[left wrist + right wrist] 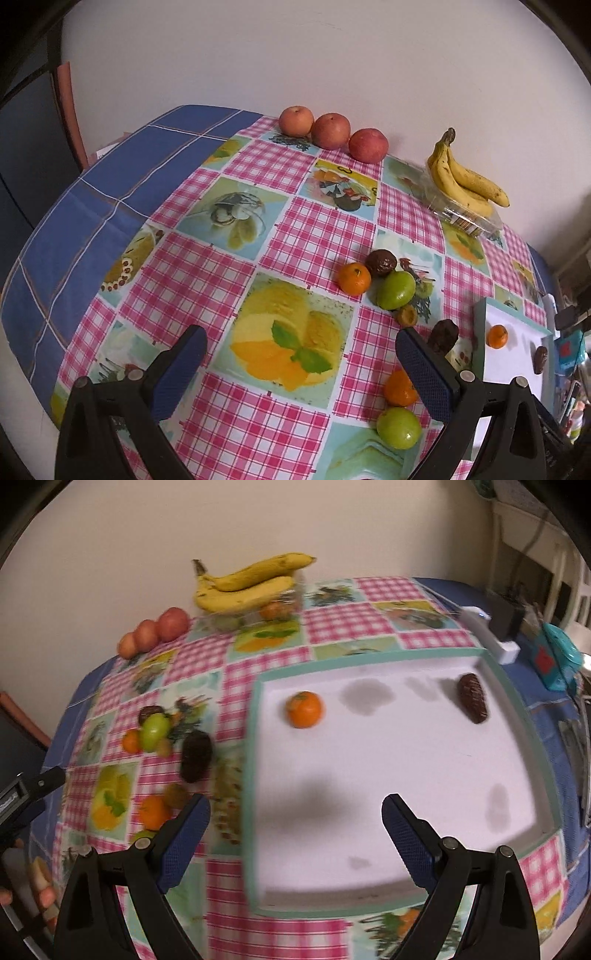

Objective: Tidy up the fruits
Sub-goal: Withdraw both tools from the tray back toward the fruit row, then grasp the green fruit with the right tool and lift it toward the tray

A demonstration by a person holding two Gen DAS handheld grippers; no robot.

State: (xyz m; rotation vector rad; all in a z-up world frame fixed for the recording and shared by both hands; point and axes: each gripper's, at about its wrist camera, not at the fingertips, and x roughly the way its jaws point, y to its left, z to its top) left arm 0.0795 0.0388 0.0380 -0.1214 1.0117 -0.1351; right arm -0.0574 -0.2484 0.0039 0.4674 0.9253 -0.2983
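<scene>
both claws are spread wide and hold nothing. the left claw [301, 345] hangs over the checked tablecloth [229, 266] near the desk's near edge, and the right claw [295, 814] hangs over the near part of the white tray [369, 775].

the tray has a pale green rim and sits toward the right end of the desk. on it lie a tangerine [304, 709] near its far left corner and a dark brown oblong fruit [472, 698] near its far right corner, well apart.

left of the tray, on the cloth, a cluster sits together: an orange tangerine [354, 278], a dark wrinkled round fruit [381, 263], a green fruit [396, 290] and a small brownish fruit [406, 316]. nearer the desk's front edge lie another dark brown fruit [443, 334], a second tangerine [399, 387] and a second green fruit [399, 427].

along the far edge, by the wall, three reddish apples [331, 131] stand in a row, touching. to their right a bunch of bananas [463, 177] rests on a clear plastic container [469, 218].
</scene>
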